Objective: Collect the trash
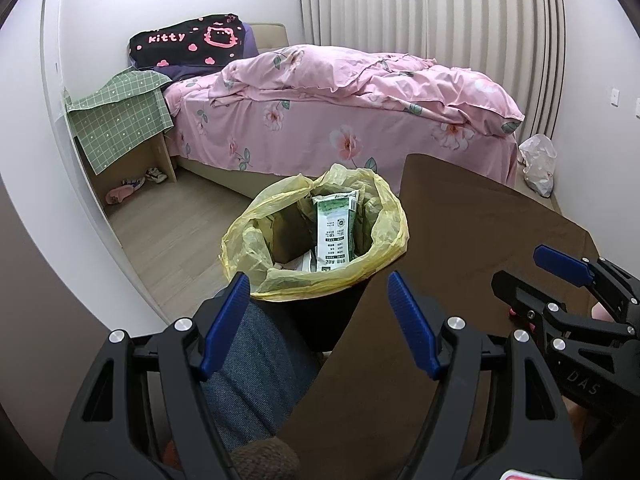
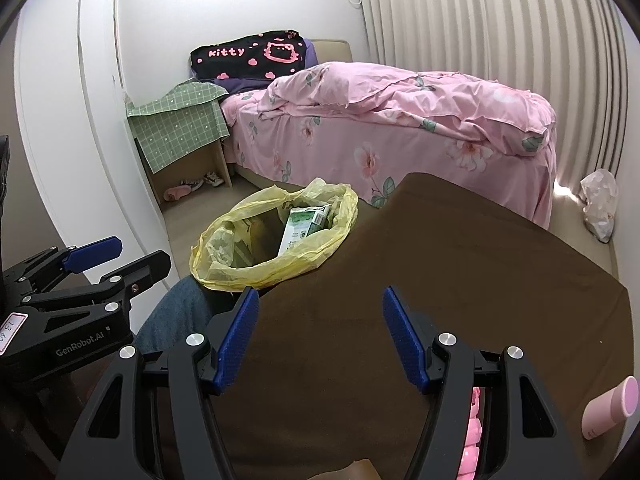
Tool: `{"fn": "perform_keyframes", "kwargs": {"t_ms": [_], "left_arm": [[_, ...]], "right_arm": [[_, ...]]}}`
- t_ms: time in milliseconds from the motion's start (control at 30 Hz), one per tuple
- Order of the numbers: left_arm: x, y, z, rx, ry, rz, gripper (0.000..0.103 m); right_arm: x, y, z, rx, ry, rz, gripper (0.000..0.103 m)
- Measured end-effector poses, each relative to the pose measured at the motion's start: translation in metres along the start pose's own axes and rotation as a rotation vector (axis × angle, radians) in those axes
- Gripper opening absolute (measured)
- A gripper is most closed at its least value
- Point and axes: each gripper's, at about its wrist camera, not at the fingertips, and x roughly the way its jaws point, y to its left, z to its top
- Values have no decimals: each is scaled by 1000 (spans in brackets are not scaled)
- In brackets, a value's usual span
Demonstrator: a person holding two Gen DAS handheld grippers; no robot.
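We hold both tongs above the brown tabletop (image 2: pixel 440 272), and both stand wide with nothing between their blue pads. In the right wrist view, the right tongs (image 2: pixel 318 336) hang over bare tabletop, while the left tongs (image 2: pixel 132 256) show at nine o'clock, also spread apart; their black body reads "GenRobot.AI" and carries a small pink-edged sticker with handwritten digits that we cannot make out.

The trash bin (image 1: pixel 316 232), lined with a yellow bag, stands on the floor at twelve o'clock from the left tongs (image 1: pixel 316 320), just beside the tabletop's edge. Inside it a green and white carton (image 1: pixel 334 232) stands tilted, printed with small text too fine to read, among other scraps.

Beyond the bin a bed (image 1: pixel 340 120) with pink floral bedding holds a black pillow (image 1: pixel 188 42) lettered "kitty" in pink. A pink cylinder (image 2: pixel 610 408) lies on the tabletop at four o'clock in the right view. A white plastic bag (image 1: pixel 538 162) sits on the floor at two o'clock.
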Motion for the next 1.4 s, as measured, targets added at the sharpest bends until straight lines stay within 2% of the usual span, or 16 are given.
{"fn": "perform_keyframes", "kwargs": {"t_ms": [1400], "left_arm": [[7,4,-5,-2,27,-19,68]], "right_arm": [[-4,-3,-2,-10,9,-16,61]]}}
